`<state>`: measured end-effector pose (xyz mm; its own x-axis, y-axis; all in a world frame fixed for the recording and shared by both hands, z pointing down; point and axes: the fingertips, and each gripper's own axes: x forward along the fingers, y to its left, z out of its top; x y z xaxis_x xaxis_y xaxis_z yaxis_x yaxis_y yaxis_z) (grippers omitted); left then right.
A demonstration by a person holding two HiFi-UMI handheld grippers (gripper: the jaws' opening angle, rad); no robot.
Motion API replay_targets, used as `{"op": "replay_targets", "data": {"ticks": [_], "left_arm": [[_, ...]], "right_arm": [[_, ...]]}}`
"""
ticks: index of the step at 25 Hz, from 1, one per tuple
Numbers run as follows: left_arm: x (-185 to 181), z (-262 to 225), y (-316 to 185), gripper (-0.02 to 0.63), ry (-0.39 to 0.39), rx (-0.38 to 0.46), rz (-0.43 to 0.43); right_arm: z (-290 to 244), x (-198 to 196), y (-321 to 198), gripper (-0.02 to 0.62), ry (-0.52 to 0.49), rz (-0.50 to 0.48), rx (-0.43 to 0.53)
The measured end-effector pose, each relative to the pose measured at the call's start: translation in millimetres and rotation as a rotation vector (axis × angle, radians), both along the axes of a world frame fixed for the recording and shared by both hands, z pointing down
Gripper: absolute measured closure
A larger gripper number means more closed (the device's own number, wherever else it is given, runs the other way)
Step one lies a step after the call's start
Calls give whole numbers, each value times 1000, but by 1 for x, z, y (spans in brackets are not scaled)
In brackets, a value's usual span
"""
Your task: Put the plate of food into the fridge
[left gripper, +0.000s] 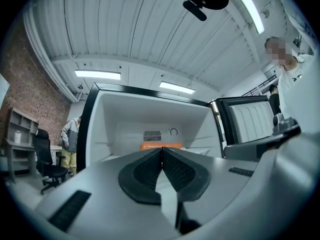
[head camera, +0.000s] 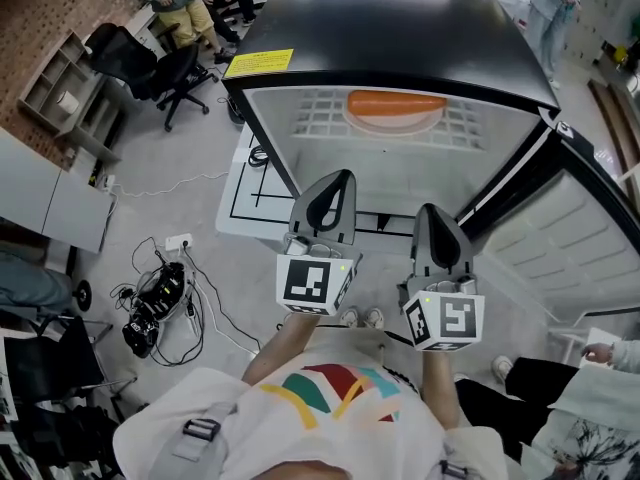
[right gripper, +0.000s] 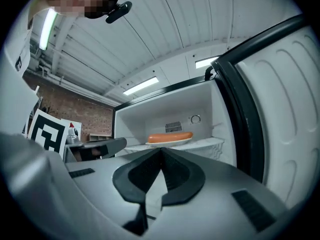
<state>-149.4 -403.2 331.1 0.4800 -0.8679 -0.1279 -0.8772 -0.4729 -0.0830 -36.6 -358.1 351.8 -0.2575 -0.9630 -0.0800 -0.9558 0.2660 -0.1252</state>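
Your left claw [head camera: 340, 178] and right claw [head camera: 429, 212] are both closed and empty; the plate of food [head camera: 395, 125] sits on the fridge shelf [head camera: 310, 118] straight ahead, its sausage [head camera: 395, 103] crosswise, with the open door [head camera: 590, 238] nearest your right claw.

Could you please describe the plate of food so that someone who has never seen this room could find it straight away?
Look for the black fridge standing with its door open. Inside, on the white wire shelf, sits a pale plate. It carries one long orange sausage, and it is the only thing visible on that shelf.
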Motion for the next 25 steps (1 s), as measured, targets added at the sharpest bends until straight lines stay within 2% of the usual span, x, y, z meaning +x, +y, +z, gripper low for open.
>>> {"op": "replay_targets", "data": {"ticks": [6,13,25], "left_arm": [[-2,1,-2,600,7,3,-4],[2,0,6,600,0,4,18],[2,3,11,600,16,-7,24]], "right_arm": [[6,-2,0,594,16,-18,-9],[-3,5,4,594,8,6,20],[-3,5,2,594,72,36,19]]}}
